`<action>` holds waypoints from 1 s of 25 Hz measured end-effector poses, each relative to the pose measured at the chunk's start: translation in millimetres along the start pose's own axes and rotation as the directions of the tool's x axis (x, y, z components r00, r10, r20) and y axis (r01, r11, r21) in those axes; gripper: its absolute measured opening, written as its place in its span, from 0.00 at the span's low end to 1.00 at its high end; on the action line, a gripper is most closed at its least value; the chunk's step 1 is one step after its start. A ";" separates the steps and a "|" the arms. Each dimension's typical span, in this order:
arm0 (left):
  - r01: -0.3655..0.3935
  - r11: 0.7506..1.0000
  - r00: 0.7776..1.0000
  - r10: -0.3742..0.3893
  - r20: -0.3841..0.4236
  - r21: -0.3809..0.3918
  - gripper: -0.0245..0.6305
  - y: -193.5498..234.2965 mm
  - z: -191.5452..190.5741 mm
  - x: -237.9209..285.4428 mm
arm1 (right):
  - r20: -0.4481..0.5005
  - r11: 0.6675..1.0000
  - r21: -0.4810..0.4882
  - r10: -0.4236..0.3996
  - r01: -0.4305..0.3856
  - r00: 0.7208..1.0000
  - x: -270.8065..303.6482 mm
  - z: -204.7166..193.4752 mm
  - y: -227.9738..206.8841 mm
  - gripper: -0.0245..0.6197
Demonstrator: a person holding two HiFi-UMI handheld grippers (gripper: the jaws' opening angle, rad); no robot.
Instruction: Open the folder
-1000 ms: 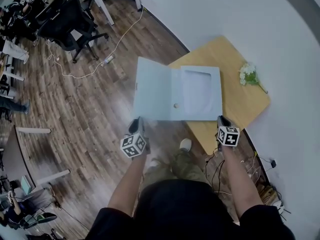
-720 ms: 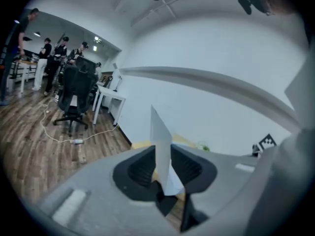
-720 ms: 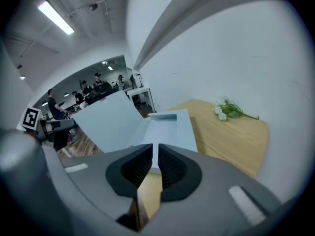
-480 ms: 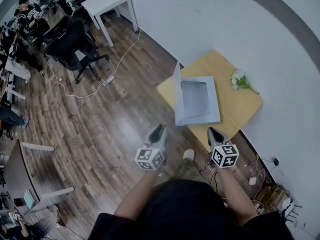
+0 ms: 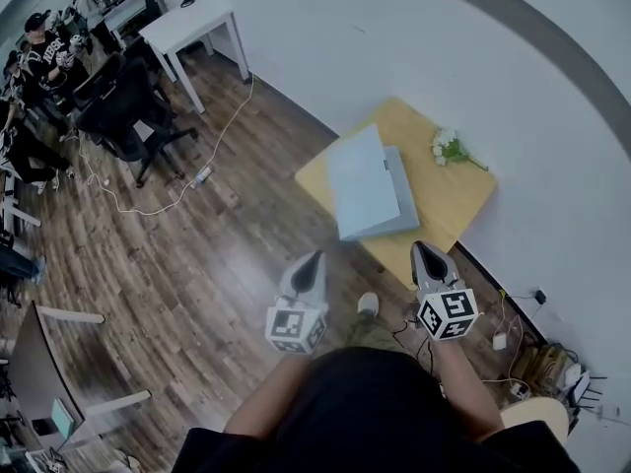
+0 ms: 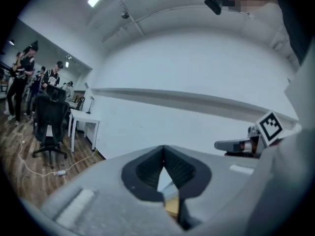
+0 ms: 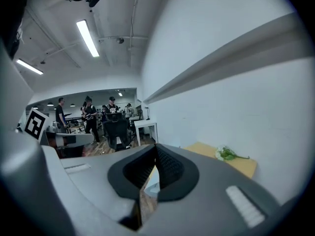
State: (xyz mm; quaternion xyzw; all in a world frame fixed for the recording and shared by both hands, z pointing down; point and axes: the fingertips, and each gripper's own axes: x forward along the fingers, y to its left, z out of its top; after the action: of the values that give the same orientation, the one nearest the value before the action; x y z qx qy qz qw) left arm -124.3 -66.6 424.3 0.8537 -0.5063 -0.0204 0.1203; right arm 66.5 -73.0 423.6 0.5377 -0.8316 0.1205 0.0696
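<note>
Wooden table (image 5: 463, 200) holds a blue-grey folder (image 5: 360, 185), likely light and stiff; I'd pinch its cover edge. My left gripper (image 5: 314, 260) just closed empty; my right gripper (image 5: 424, 250) is closed too.

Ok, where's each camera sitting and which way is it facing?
Head view: on the person's head, looking steeply down at the table, folder and flowers; shows torso, forearms, left gripper and right gripper.
Left gripper view: on the left gripper, facing the wall past its shut jaws; right gripper shows at right.
Right gripper view: on the right gripper, facing table and flowers past its shut jaws; left gripper shows at left.
Shared: head and right gripper views both show table and flowers.
</note>
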 end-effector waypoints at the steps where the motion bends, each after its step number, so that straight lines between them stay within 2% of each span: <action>1: -0.003 1.000 1.000 0.002 0.017 0.016 0.04 -1.0 6.8 -1.8 | 0.006 1.000 -0.005 -0.012 0.012 1.000 -2.3 3.1 -1.3 0.04; 6: -0.007 0.999 0.998 0.004 0.057 0.054 0.04 -13.0 32.3 -2.1 | 0.013 0.998 -0.021 -0.053 0.053 0.999 -12.0 12.7 -8.4 0.04; 11: 0.011 0.998 1.000 -0.012 0.025 0.069 0.04 -7.7 25.5 1.2 | -0.006 0.996 -0.068 -0.060 0.060 0.998 -11.0 11.2 -5.5 0.04; 25: 0.034 0.992 0.999 -0.034 0.001 0.117 0.04 -6.4 25.7 23.1 | -0.016 0.996 -0.067 -0.056 0.055 0.998 10.4 13.9 -10.5 0.04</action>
State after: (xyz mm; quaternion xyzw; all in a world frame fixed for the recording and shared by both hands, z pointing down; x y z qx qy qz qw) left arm -111.6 -88.4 399.9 0.8678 -0.4920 0.0062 0.0688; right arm 72.0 -90.1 414.1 0.5569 -0.8192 0.0956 0.0984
